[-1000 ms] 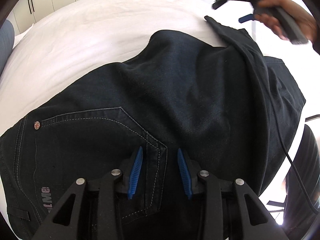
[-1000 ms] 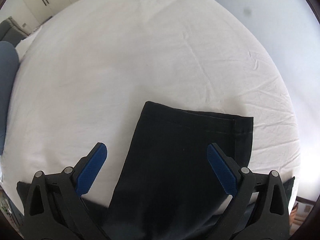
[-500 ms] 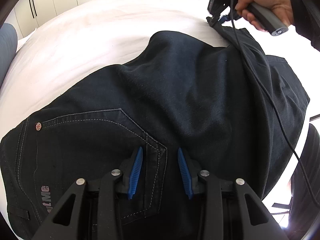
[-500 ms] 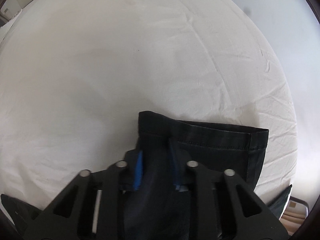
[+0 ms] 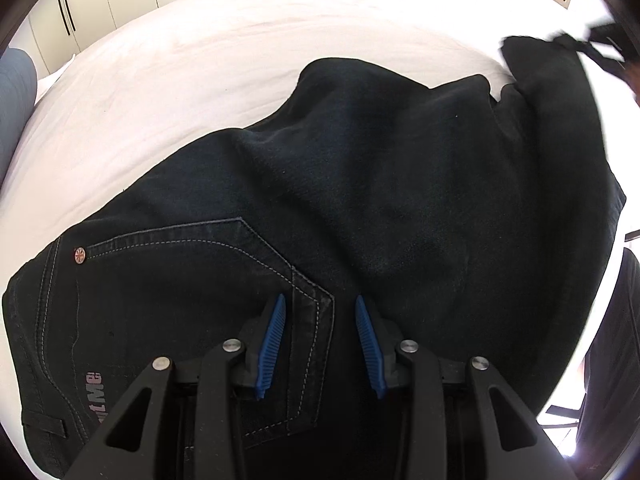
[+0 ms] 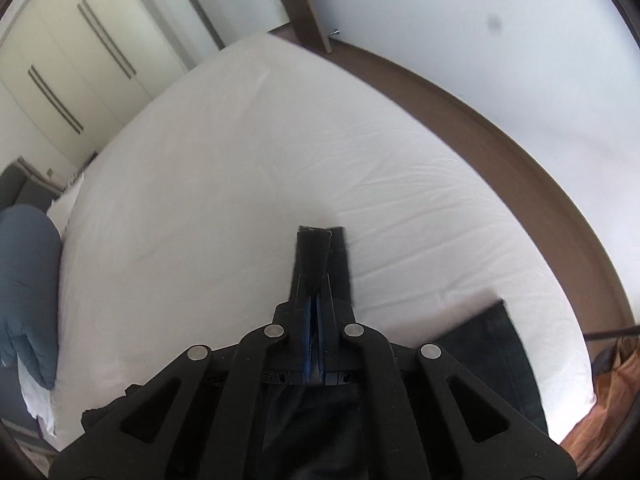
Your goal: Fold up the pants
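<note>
Black jeans (image 5: 360, 184) lie on a white bed (image 5: 240, 52), waistband and back pocket (image 5: 192, 276) near me in the left wrist view. My left gripper (image 5: 319, 312) is open, its blue pads either side of the pocket's corner seam, resting over the seat. My right gripper (image 6: 315, 304) is shut on the leg hem (image 6: 316, 252) and holds it lifted above the bed (image 6: 240, 184). The lifted leg end (image 5: 548, 64) shows at the far right of the left wrist view. The other leg's hem (image 6: 492, 336) lies on the sheet.
White wardrobe doors (image 6: 72, 68) stand beyond the bed. A blue-grey pillow (image 6: 28, 280) lies at the left edge. The brown floor (image 6: 500, 120) curves round the bed's far side. A dark chair (image 5: 616, 344) stands at the right.
My right gripper closed on the leg hem, then lifted it off the sheet and tilted up, pulling the leg end up and right. My left gripper has stayed in place.
</note>
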The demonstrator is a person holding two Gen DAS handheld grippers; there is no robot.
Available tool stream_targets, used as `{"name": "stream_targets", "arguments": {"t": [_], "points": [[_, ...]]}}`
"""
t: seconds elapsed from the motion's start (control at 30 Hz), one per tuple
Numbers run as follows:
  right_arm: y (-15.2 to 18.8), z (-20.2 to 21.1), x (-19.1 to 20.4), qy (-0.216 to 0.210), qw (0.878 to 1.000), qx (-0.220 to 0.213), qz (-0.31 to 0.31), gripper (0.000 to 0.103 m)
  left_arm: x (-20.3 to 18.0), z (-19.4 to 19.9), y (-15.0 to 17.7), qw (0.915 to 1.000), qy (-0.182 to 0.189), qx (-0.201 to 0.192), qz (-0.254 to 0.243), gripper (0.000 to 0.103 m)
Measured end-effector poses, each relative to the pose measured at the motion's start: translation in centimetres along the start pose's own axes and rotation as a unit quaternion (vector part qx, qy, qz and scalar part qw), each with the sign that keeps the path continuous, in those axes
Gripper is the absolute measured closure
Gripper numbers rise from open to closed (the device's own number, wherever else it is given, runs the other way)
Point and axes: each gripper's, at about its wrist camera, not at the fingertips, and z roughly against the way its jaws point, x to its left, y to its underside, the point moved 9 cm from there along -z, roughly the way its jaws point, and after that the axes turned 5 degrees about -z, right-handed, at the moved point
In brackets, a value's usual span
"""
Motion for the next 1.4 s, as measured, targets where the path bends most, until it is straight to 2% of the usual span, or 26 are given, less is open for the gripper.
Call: {"name": "stream_targets", "arguments": {"t": [0.13,0.27,0.47,0.57,0.63,0.7,0.8,0.87,1.07,1.2,1.3,1.4], "points": [[3.7,4.8,-8.2,-0.014,0.996,-0.028,-0.089,0.103,-0.2,-0.1,-0.6,0.9999,-0.002,0.015,0.001,0.064],[8.0,5.7,-14.3,-0.018,0.985,-0.037,-0.166,0.103,-0.6,-0.4,-1.1,0.9994,-0.014,0.031,-0.008,0.064],[12.8,4.9,-19.3,-0.028,0.972,-0.04,-0.231,0.103,-1.0,-0.7,-2.0,0.9989,-0.016,0.044,-0.008,0.064],[13.2,4.4,-20.3,-0.038,0.965,-0.038,-0.256,0.103,-1.5,-0.6,-2.9,0.9986,-0.027,0.045,-0.011,0.063],[12.8,4.6,-19.3,-0.047,0.968,-0.049,-0.241,0.103,-1.8,-0.6,-3.1,0.9985,-0.034,0.042,-0.011,0.063],[11.0,6.1,-17.1,-0.045,0.981,-0.076,-0.174,0.103,-2.0,-0.6,-3.1,0.9985,-0.037,0.039,-0.01,0.063],[7.6,8.6,-11.9,-0.072,0.987,-0.105,-0.097,0.103,-2.5,-0.6,-2.9,0.9984,-0.037,0.041,-0.01,0.062],[5.2,9.8,-8.4,-0.095,0.987,-0.107,-0.066,0.103,-2.5,-0.5,-2.9,0.9985,-0.034,0.042,-0.01,0.062],[-1.3,9.4,-0.2,-0.133,0.989,-0.059,0.019,0.103,-1.6,-0.5,-2.8,0.999,-0.025,0.036,-0.003,0.062],[-2.8,11.8,3.9,-0.148,0.982,-0.076,0.084,0.103,-0.9,0.0,-2.4,0.9993,-0.021,0.03,0.0,0.062],[-2.4,14.9,3.7,-0.162,0.981,-0.084,0.071,0.103,-0.9,0.1,-2.1,0.9994,-0.022,0.028,-0.004,0.062],[0.0,16.0,-1.6,-0.156,0.983,-0.094,0.021,0.103,-0.9,0.1,-1.9,0.9995,-0.019,0.026,-0.005,0.062]]}}
